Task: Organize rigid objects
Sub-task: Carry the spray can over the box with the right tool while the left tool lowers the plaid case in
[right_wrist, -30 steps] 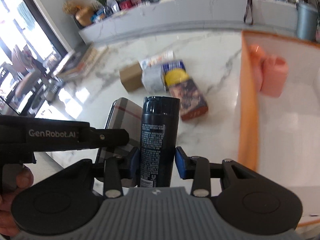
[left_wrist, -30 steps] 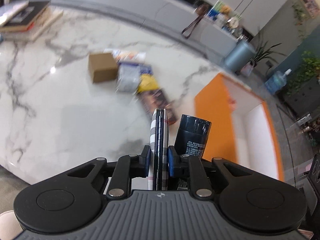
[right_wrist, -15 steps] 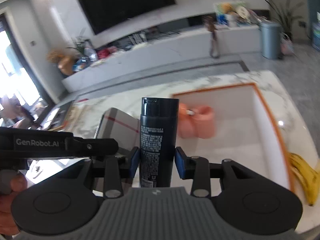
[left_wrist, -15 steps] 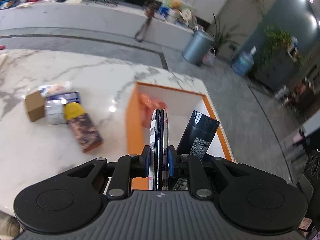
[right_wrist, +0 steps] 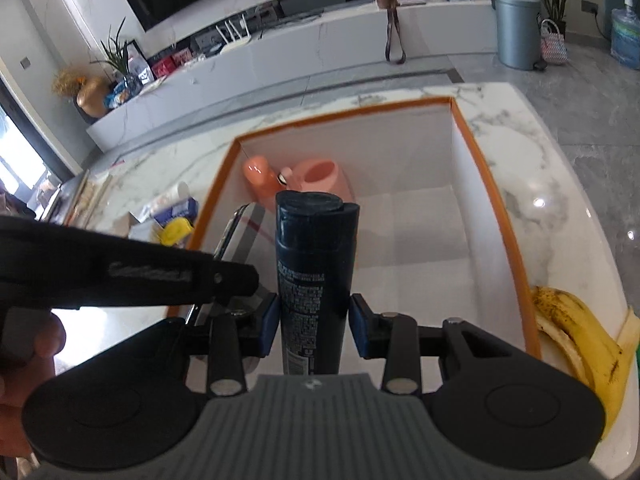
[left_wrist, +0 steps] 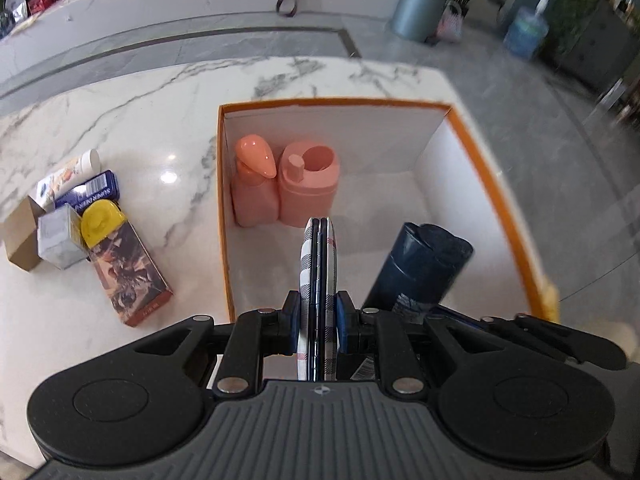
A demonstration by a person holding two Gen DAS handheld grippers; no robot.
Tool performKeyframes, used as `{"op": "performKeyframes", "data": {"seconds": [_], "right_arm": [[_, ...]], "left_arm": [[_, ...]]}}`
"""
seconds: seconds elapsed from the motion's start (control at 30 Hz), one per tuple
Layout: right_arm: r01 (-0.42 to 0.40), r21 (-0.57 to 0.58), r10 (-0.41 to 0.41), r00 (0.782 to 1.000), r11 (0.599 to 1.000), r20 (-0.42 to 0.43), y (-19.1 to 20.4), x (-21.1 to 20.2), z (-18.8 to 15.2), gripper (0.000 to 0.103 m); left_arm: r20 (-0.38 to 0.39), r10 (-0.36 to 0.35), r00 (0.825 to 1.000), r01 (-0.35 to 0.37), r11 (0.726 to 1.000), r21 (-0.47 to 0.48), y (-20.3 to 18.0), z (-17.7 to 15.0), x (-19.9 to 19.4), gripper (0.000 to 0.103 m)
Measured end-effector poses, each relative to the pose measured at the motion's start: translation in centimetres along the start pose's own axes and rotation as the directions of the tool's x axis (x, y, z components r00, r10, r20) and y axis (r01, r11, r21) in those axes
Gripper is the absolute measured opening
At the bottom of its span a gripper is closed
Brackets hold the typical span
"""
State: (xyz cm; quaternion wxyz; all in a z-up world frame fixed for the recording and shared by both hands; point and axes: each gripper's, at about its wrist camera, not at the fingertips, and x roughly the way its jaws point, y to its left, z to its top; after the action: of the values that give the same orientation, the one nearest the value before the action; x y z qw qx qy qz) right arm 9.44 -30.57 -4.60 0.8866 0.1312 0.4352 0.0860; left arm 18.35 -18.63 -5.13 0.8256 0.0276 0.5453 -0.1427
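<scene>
My left gripper (left_wrist: 318,316) is shut on a flat plaid-patterned case (left_wrist: 318,264), held edge-up over the near part of the orange-rimmed white box (left_wrist: 492,184). My right gripper (right_wrist: 314,322) is shut on a dark blue bottle (right_wrist: 316,256), upright over the same box (right_wrist: 472,148). The bottle also shows in the left wrist view (left_wrist: 420,272), to the right of the case. The case shows in the right wrist view (right_wrist: 240,236), left of the bottle. Two pink containers (left_wrist: 286,184) stand in the box's far left corner.
On the marble table (left_wrist: 160,120) left of the box lie a patterned carton (left_wrist: 128,276), a yellow-lidded item (left_wrist: 100,222), a grey box (left_wrist: 60,240), a brown box (left_wrist: 20,236), a blue pack and a tube. A banana (right_wrist: 580,344) lies right of the box.
Both grippers have swung right from over the bare table and the loose items to over the orange box, still holding the case and the bottle. The box now fills the middle of both views.
</scene>
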Motion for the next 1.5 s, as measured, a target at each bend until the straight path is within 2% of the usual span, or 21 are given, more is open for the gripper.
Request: {"op": "performKeyframes", "data": {"seconds": [0.23, 0.3, 0.47, 0.73, 1.0, 1.23, 1.3, 1.37, 1.5], "right_arm": [[-0.007, 0.017, 0.007, 0.999, 1.000, -0.041, -1.2, 1.9, 0.1, 0.038], [-0.003, 0.021, 0.004, 0.999, 1.000, -0.048, -1.5, 2.4, 0.1, 0.038], [-0.008, 0.031, 0.010, 0.998, 0.999, -0.059, -1.6, 2.9, 0.2, 0.038], [0.010, 0.052, -0.007, 0.998, 0.999, -0.062, -2.4, 2.8, -0.4, 0.038], [0.013, 0.073, -0.007, 0.997, 0.997, -0.075, -3.3, 2.7, -0.4, 0.038], [0.003, 0.070, 0.004, 0.996, 0.998, -0.094, -2.9, 3.1, -0.1, 0.038], [-0.003, 0.070, 0.010, 0.995, 0.998, -0.101, -2.7, 3.3, 0.0, 0.038], [-0.004, 0.064, 0.011, 0.994, 0.998, -0.105, -2.4, 3.4, 0.0, 0.038], [-0.002, 0.079, 0.012, 0.991, 0.997, -0.132, -2.1, 3.9, 0.2, 0.038]], "left_arm": [[-0.040, 0.054, 0.998, -0.053, 0.998, 0.018, -1.1, 0.4, 2.6, 0.020], [-0.008, 0.074, 0.997, -0.074, 0.996, 0.053, -1.5, 0.3, 2.9, 0.019], [-0.047, 0.029, 0.998, -0.029, 0.999, 0.016, -1.2, 0.2, 3.6, 0.020], [-0.110, 0.022, 0.994, -0.016, 0.998, 0.056, -1.5, 0.0, 4.7, 0.020], [-0.118, 0.036, 0.992, -0.027, 0.997, 0.077, -1.7, 0.1, 4.9, 0.027], [-0.039, 0.044, 0.998, -0.040, 0.994, 0.097, -1.5, 0.8, 2.5, 0.032], [-0.004, 0.041, 0.999, -0.041, 0.996, 0.085, -1.0, 0.9, 1.2, 0.034], [0.038, 0.008, 0.999, -0.011, 0.998, 0.064, -0.3, 0.9, -0.4, 0.034], [0.140, -0.022, 0.990, 0.023, 1.000, -0.008, 1.9, 0.5, -3.8, 0.036]]}}
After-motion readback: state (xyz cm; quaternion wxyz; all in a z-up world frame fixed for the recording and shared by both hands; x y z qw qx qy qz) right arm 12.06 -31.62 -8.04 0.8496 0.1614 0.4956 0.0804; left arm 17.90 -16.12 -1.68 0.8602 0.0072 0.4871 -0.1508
